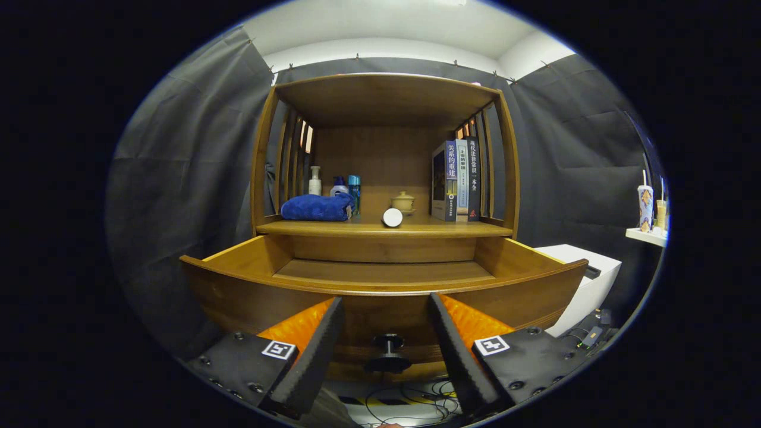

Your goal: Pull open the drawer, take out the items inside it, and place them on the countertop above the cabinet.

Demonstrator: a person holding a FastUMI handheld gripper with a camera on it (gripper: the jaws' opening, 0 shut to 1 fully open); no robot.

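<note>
The wooden drawer (pixel 380 279) stands pulled out of the cabinet, and the part of its floor that I can see is bare. Its black knob (pixel 387 351) sits on the drawer front, between my two fingers. My gripper (pixel 385 321) is open, fingers spread to either side of the knob and touching nothing. On the countertop (pixel 416 227) above the drawer lie a folded blue towel (pixel 317 208) and a white cylinder (pixel 392 217) on its side at the front edge.
At the back of the countertop stand a white pump bottle (pixel 314 181), two blue bottles (pixel 348 187) and a small lidded pot (pixel 403 202). Upright books (pixel 456 181) fill the right side. A white box (pixel 585 279) sits right of the drawer; cables (pixel 410 401) lie on the floor.
</note>
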